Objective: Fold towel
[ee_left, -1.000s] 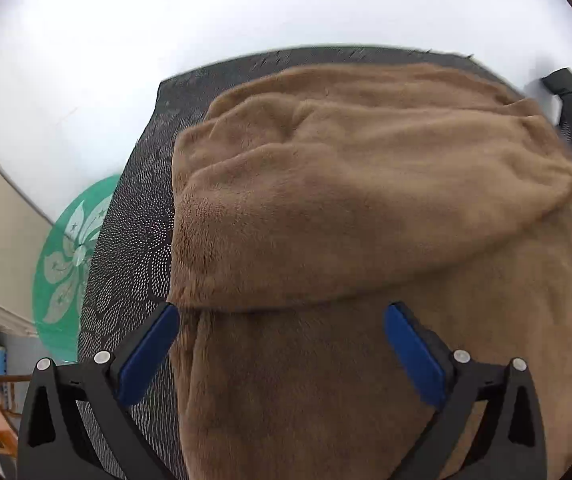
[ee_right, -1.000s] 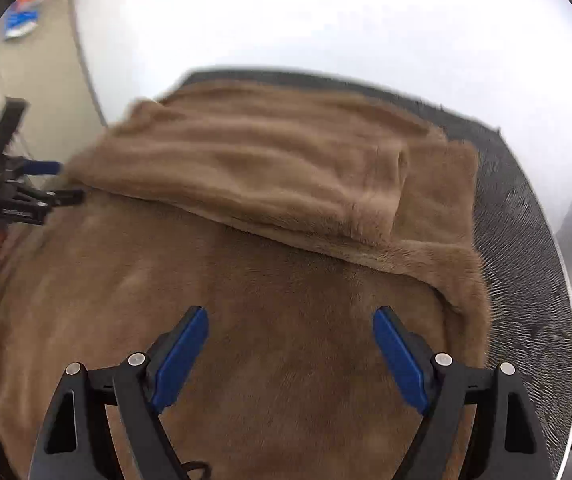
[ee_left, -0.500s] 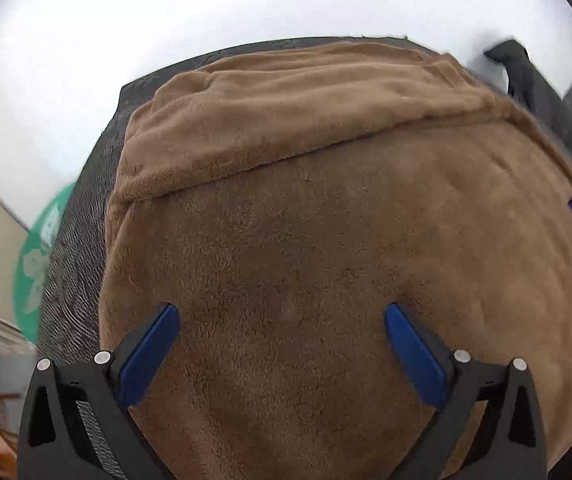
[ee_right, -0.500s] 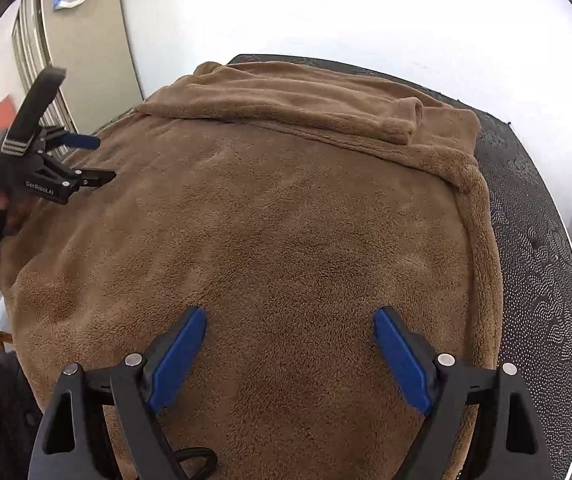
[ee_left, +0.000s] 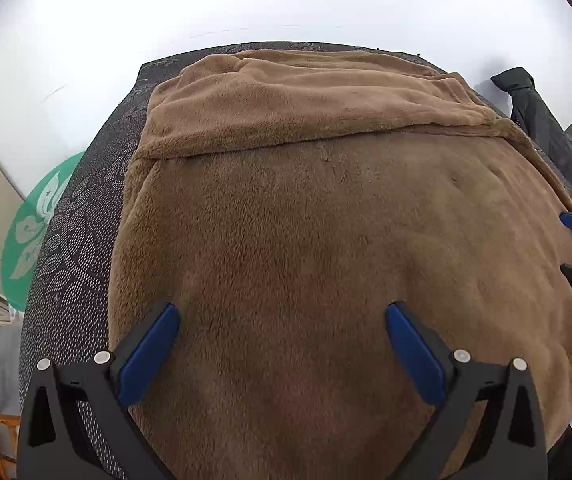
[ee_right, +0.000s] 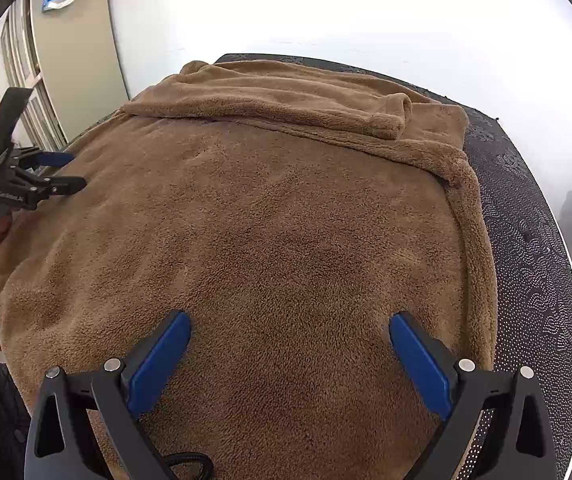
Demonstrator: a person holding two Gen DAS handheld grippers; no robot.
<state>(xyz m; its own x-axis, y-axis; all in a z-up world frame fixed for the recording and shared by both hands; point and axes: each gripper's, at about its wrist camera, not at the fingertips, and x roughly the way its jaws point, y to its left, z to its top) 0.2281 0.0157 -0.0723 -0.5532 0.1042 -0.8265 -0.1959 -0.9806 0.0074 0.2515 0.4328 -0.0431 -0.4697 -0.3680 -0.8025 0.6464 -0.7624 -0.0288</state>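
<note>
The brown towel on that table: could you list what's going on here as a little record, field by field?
towel: brown fleece towel, spread over most of the table, far edge folded back toward the camera in a band
surface: dark patterned tablecloth, showing along the sides and the far edge
left gripper: open, above the near part of the towel, holding nothing
right gripper: open, also over the near part, holding nothing
fold stage: one fold at the far edge, the rest lies flat

Brown towel (ee_left: 325, 260) now spread flatter over the black mat (ee_left: 70, 248); folded flap lies only along mat's far edge.
</note>
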